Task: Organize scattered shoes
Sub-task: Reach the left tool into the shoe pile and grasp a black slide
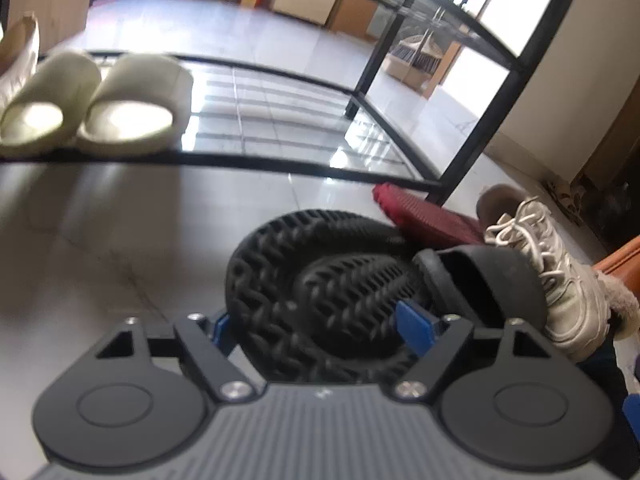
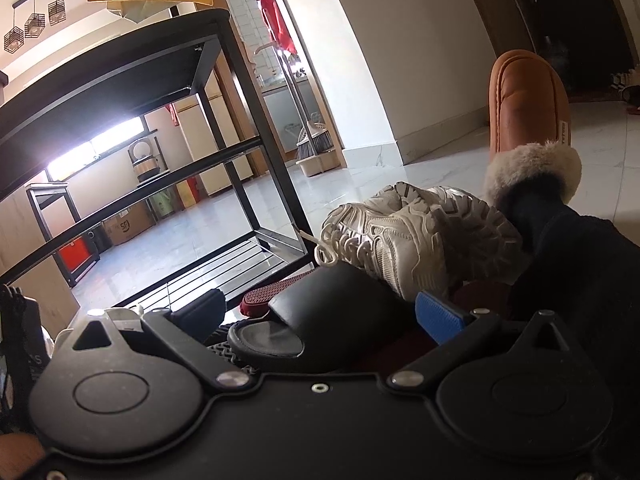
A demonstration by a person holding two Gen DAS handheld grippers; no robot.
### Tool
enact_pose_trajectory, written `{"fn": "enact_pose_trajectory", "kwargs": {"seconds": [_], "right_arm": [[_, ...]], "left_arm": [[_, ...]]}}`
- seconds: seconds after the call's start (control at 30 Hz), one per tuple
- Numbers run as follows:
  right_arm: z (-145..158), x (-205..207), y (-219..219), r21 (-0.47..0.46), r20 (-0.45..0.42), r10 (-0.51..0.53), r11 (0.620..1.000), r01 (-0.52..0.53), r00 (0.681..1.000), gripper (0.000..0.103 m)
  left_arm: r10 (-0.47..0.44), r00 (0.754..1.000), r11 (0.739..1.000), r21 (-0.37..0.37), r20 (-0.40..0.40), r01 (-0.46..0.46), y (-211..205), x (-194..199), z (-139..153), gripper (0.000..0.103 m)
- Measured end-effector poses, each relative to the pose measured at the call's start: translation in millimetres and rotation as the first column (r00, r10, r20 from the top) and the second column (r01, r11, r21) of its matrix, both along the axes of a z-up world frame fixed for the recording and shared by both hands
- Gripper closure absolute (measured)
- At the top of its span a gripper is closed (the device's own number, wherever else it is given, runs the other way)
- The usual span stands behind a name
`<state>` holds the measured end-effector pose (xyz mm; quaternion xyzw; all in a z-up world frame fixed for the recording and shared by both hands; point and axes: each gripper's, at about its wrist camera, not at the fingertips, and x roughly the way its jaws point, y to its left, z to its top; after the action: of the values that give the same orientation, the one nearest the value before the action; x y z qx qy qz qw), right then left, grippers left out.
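The left gripper (image 1: 320, 316) straddles an upturned black slide (image 1: 316, 280) on the floor (image 1: 120, 220), its ribbed sole facing the camera. The blue pads (image 1: 414, 324) sit on either side of the sole; the left one is nearly hidden behind the shoe, so I cannot tell whether they press on it yet or merely bracket it. A second black slide (image 1: 480, 280) lies against the first, strap opening up, and behind them a red sole (image 1: 424, 216) juts out under the rack's (image 1: 280, 162) corner post. A white sneaker (image 1: 556, 276) crowds the right side, laces loose, with a fur-trimmed tan slipper (image 1: 618, 268) on a person's foot just beside it.

On the rack's lower shelf, two cream slides (image 1: 92, 100) stand side by side at the left, and the rest of the wire tier is free.

The right gripper (image 2: 320, 312) hovers with jaws apart over the second black slide (image 2: 316, 312), touching nothing that shows. Ahead of it the sneaker (image 2: 404, 236) lies tipped on its side, the red shoe (image 2: 272, 292) wedged between slide and rack (image 2: 256, 184). The tan slipper (image 2: 528, 108) rises at the right, dark trouser leg (image 2: 580, 264) beneath it.
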<state>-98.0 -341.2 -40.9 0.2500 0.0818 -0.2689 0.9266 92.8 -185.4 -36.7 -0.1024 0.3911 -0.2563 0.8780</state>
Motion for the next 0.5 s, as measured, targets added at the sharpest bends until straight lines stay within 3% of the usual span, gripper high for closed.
{"fn": "enact_pose_trajectory", "kwargs": {"seconds": [0.07,0.3,0.33,0.5], "right_arm": [[-0.2,0.1,-1.8,0.002,0.001,-0.004,1.0,0.004,1.0,0.0],[0.9,-0.3,0.2,0.004,0.003,-0.007,1.0,0.007,1.0,0.0],[1.2,-0.6,0.7,-0.001,0.003,-0.008,1.0,0.008,1.0,0.0],[0.2,-0.4,-1.4,0.011,-0.001,-0.022,1.0,0.022,1.0,0.0]], "left_arm": [[0.0,1.0,1.0,-0.026,0.002,0.0,5.4,-0.4,4.3,0.048],[-0.029,0.999,0.997,-0.064,0.029,0.031,14.2,-3.7,15.6,0.055],[-0.022,0.999,0.996,-0.082,0.036,0.025,15.5,-6.3,18.6,0.062],[-0.058,0.997,0.994,-0.089,0.053,0.062,17.3,-11.8,27.9,0.064]]}}
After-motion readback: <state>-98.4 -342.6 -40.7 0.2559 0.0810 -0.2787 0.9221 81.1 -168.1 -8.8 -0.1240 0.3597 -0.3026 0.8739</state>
